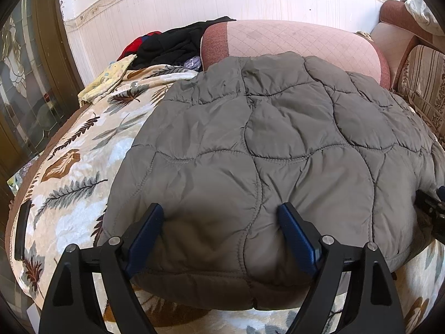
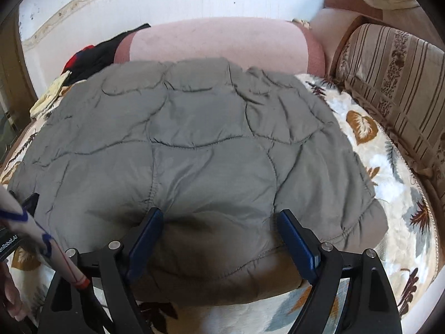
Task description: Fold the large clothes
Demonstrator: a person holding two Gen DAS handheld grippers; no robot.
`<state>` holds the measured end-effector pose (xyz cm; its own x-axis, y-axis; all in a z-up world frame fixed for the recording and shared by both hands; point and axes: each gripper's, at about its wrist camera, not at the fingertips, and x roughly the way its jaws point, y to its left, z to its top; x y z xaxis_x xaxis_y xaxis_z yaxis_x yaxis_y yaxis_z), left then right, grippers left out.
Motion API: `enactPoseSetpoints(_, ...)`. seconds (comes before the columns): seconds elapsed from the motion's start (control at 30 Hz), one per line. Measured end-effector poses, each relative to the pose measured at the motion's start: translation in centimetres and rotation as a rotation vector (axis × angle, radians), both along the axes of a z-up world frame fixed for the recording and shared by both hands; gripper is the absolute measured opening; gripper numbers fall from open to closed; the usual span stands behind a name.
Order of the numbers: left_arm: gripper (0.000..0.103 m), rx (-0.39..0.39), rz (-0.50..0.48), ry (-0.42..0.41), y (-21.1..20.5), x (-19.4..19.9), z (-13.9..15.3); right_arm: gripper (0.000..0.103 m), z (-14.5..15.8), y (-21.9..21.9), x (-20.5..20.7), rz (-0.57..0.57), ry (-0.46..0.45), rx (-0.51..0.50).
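Observation:
A grey quilted jacket (image 1: pixel 264 144) lies folded and spread on a leaf-patterned blanket (image 1: pixel 83 150); it also fills the right wrist view (image 2: pixel 194 144). My left gripper (image 1: pixel 221 222) is open, its blue fingers (image 1: pixel 147 228) wide apart and pressing on the jacket's near left part. My right gripper (image 2: pixel 219 222) is open too, its fingers (image 2: pixel 294 236) apart over the jacket's near right part, above the hem. Neither gripper holds cloth. The edge of the right gripper (image 1: pixel 431 211) shows at the right of the left wrist view.
A pink bolster cushion (image 1: pixel 292 44) lies behind the jacket. A pile of black and red clothes (image 1: pixel 172 44) and a yellow cloth (image 1: pixel 108 80) sit at the back left. A striped sofa cushion (image 2: pixel 395 83) runs along the right. A dark phone (image 1: pixel 22 231) lies at the blanket's left edge.

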<state>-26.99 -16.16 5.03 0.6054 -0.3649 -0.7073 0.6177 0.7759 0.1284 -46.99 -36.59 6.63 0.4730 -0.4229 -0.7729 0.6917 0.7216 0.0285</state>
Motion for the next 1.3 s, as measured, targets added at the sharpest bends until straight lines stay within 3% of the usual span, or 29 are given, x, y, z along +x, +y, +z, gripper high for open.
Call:
enactPoseSetpoints(0.3, 0.085, -0.039, 0.031, 0.007, 1.1, -0.2, 0.8, 0.086, 2.7, 1.1, -1.3, -0.007, -0.07, -0.071)
enactPoseSetpoints(0.53, 0.085, -0.021, 0.044, 0.011, 2.9, -1.2, 0.4, 0.086, 1.0, 0.1, -2.7, -0.043, -0.054, 0.051)
enactPoseSetpoints(0.67, 0.086, -0.008, 0.042, 0.005, 2.8, -1.4, -0.1, 0.088, -0.1, 0.0, -2.4, -0.027, -0.033, 0.069)
enactPoseSetpoints(1.1, 0.086, -0.039, 0.035, -0.014, 5.9, -4.6, 0.5, 0.088, 3.4, 6.5, -6.2, 0.061, -0.13, -0.078)
enactPoseSetpoints(1.2, 0.086, -0.048, 0.045, -0.001, 6.8, -4.5, 0.5, 0.088, 3.9, 6.6, -6.9, 0.063, -0.139, -0.096)
enactPoseSetpoints(1.3, 0.086, -0.035, 0.089, -0.051, 7.6, -3.9, 0.7, 0.082, 4.3, 4.6, -7.7, -0.004, -0.125, -0.106)
